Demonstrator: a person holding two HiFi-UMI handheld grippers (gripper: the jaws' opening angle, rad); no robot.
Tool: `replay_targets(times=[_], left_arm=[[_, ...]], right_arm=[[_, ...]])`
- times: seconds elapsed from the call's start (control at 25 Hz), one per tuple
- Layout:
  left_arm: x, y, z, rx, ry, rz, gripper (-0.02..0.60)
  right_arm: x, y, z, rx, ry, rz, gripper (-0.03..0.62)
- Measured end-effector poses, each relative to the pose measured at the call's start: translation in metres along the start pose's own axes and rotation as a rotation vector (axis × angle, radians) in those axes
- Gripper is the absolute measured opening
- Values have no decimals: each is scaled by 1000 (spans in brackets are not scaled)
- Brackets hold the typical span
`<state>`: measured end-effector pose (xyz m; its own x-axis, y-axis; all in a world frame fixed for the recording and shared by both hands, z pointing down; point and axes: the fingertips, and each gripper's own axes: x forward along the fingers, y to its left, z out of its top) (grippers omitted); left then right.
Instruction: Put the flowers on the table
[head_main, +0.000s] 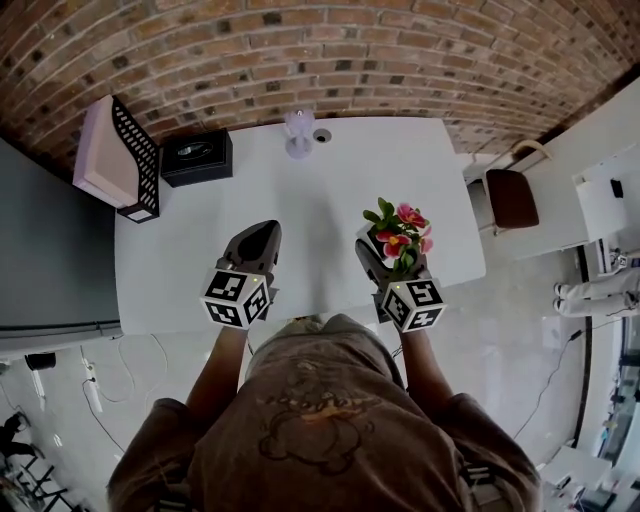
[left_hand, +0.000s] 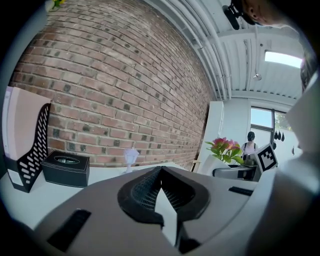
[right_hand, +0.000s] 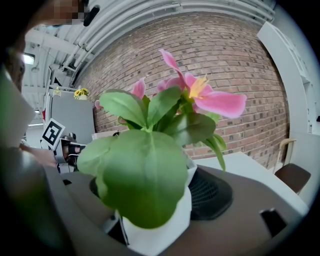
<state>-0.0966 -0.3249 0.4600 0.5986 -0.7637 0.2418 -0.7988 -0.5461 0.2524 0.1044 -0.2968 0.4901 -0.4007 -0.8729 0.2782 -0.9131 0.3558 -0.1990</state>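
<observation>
Flowers (head_main: 400, 232) in right tongs (head_main: 375, 252) — tissue box (head_main: 197, 157) (rear).

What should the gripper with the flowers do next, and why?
Probably lower the right gripper gently: its jaws clamp the white pot of flowers over bare table, and whether the pot touches down is unclear. The left gripper is shut, empty.

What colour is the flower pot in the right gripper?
White pot, clearest in right gripper view.

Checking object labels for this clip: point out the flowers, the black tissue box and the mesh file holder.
flowers (head_main: 402, 238), head view, pink blooms.
black tissue box (head_main: 197, 157), head view, top face.
mesh file holder (head_main: 140, 165), head view, black mesh side.
</observation>
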Motion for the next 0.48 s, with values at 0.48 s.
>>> replay_targets(times=[0.48], left_arm=[[25, 9, 12, -22, -3, 36, 20]], right_arm=[[42, -20, 14, -19, 19, 44, 360]])
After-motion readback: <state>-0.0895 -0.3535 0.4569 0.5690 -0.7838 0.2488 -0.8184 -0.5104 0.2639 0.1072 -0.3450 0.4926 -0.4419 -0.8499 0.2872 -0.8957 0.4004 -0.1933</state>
